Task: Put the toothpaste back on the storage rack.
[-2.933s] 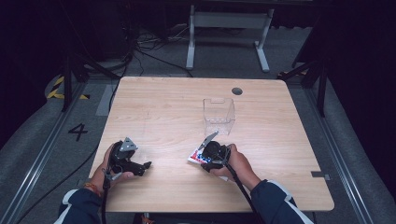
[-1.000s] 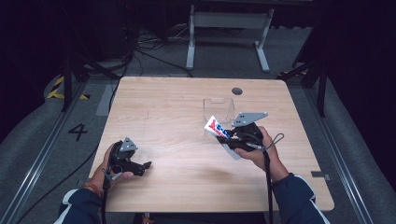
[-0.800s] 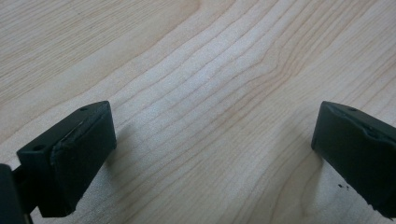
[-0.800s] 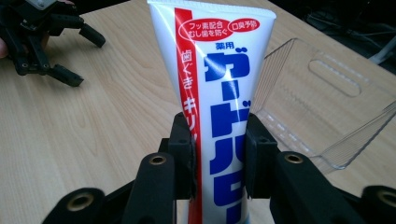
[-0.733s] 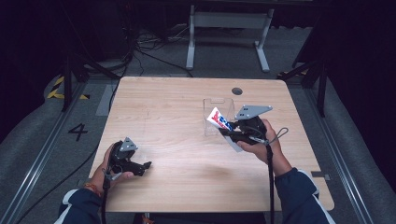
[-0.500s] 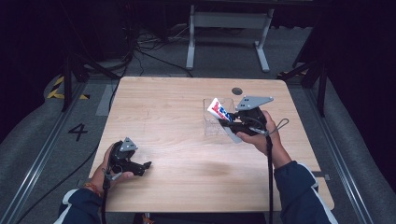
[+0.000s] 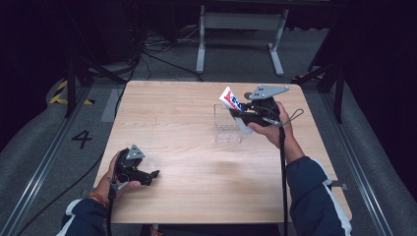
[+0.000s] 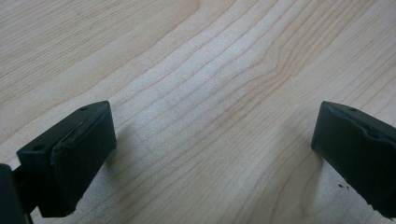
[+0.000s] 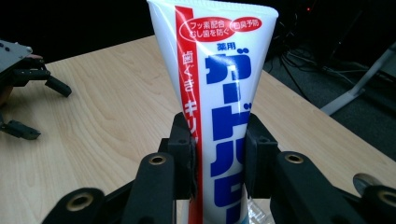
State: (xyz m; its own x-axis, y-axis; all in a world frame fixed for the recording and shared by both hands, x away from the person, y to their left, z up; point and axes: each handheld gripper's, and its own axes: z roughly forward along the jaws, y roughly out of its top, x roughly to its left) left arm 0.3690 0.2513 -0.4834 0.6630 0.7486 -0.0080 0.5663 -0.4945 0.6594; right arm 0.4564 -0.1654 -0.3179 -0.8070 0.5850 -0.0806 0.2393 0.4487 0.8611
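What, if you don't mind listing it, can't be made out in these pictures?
- Toothpaste tube: its lower end, cap included, is hidden by the right hand-held gripper in the right gripper view.
- Clear box: contents too small to tell in the high view.
- Left hand-held gripper: body cut off by the bottom edge.

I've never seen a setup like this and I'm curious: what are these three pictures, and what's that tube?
A person sits at a wooden table, holding a hand-operated gripper in each hand. The high view looks down from above; the other two come from cameras riding on each gripper. The left gripper rests low near the table's front, its fingers open over bare wood. The right gripper is clamped on a toothpaste tube, held above a small clear box on the table.
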